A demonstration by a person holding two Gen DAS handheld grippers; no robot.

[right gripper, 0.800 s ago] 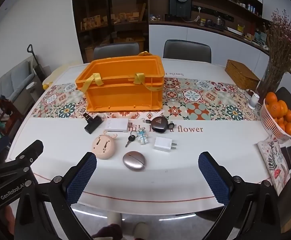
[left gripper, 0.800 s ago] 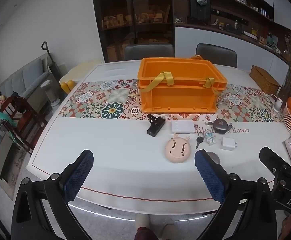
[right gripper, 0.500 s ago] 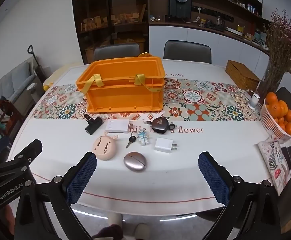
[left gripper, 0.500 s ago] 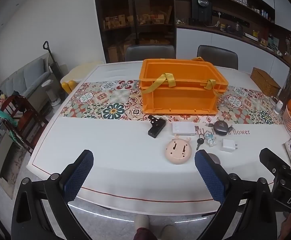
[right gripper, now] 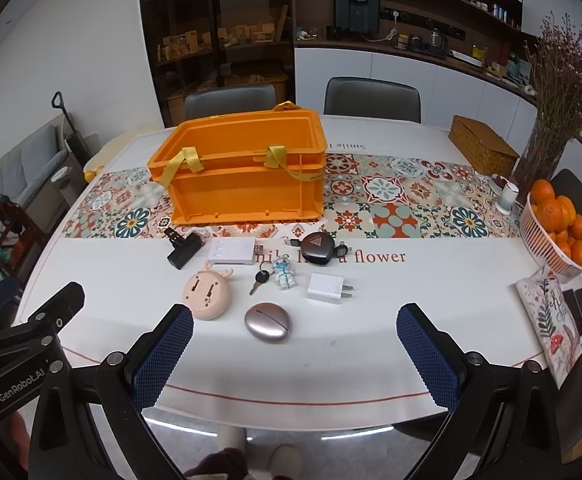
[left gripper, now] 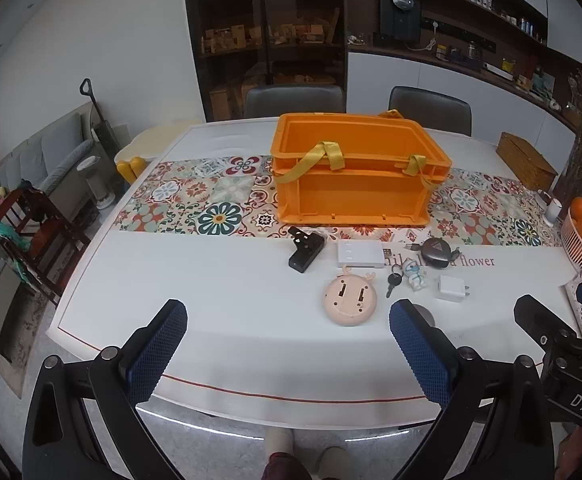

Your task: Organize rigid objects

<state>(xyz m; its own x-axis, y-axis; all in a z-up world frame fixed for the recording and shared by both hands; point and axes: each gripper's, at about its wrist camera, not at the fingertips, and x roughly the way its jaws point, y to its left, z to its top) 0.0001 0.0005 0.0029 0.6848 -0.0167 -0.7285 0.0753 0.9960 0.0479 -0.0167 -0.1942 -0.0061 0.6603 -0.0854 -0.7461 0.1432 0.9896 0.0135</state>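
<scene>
An orange crate (left gripper: 355, 176) (right gripper: 243, 176) with yellow straps stands on the patterned runner. In front of it lie a black clip (right gripper: 183, 246), a white box (right gripper: 231, 251), a black round cable reel (right gripper: 318, 248), a pink round gadget (right gripper: 207, 294), a key with an astronaut figure (right gripper: 281, 276), a white charger (right gripper: 327, 288) and a silver oval case (right gripper: 267, 322). My left gripper (left gripper: 287, 360) is open and empty above the near table edge. My right gripper (right gripper: 295, 364) is open and empty, just short of the silver case.
A basket of oranges (right gripper: 559, 232), a wicker box (right gripper: 483, 144), a vase of dried flowers (right gripper: 547, 136) and a printed pouch (right gripper: 551, 332) are on the table's right side. Two chairs (right gripper: 371, 96) stand behind the table.
Both views have shifted slightly; the table objects have not moved. Both grippers stay open.
</scene>
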